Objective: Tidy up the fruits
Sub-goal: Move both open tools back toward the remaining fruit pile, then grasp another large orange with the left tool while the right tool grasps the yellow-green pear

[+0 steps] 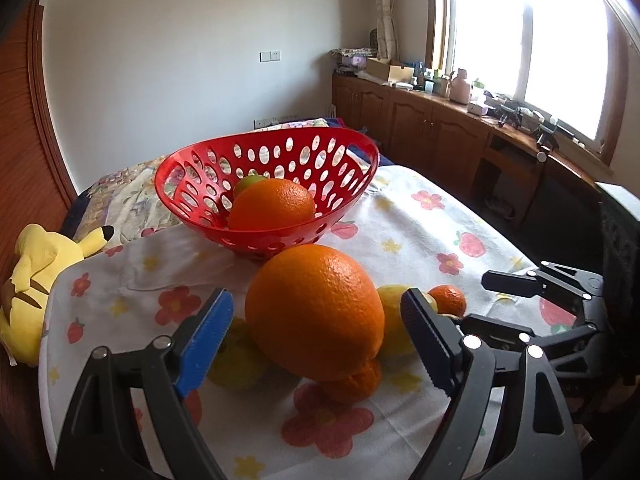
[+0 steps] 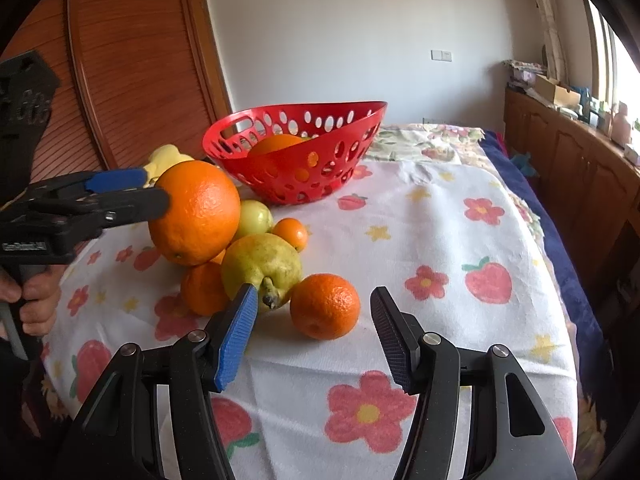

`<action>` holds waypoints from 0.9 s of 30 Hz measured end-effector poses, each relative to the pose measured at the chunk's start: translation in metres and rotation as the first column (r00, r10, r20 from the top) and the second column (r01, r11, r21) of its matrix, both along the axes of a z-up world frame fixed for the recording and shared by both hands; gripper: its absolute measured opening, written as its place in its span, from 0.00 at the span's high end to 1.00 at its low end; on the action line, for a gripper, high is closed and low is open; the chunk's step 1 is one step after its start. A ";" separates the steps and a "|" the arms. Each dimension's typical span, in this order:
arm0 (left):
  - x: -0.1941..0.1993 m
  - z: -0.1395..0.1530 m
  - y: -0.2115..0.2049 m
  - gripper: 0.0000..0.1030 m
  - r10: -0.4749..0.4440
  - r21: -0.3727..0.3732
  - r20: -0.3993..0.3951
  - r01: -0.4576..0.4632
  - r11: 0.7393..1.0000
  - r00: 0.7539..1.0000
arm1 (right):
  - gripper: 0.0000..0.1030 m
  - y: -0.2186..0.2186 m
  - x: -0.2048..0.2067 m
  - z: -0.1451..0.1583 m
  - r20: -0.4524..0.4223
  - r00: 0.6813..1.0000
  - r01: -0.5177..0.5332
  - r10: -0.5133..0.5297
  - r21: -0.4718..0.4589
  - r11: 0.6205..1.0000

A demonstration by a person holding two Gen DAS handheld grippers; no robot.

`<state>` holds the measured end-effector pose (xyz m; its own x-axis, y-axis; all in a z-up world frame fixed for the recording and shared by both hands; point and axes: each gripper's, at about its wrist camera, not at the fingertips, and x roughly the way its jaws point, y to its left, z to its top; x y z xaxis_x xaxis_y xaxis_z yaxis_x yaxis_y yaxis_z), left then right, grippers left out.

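Left claw point(image 1: 316, 332) wide around big orange point(image 1: 314, 312), grip uncertain | right claw point(image 2: 314, 340) wide, seen nearing small orange point(image 2: 325, 306) | peel glossy, dimpled

A flowered tablecloth point(image 2: 440, 216) with strawberries and stars fills the lower frame. A yellow plush toy point(image 1: 36, 280) lies at the left edge. Wooden cabinets point(image 1: 432, 128) line the right side under a bright window point(image 1: 552, 40), their top cluttered.

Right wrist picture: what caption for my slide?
Left gripper at the big orange, right gripper open near a mandarin.
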<state>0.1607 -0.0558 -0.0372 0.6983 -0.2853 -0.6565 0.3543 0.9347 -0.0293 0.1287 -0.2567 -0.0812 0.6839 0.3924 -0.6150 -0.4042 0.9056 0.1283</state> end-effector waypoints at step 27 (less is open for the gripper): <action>0.010 -0.009 0.001 0.19 -0.018 -0.006 -0.004 0.018 1.000 1.000 | 0.41 0.021 0.009 0.001 -0.003 0.998 -0.055 0.055 -0.014 0.998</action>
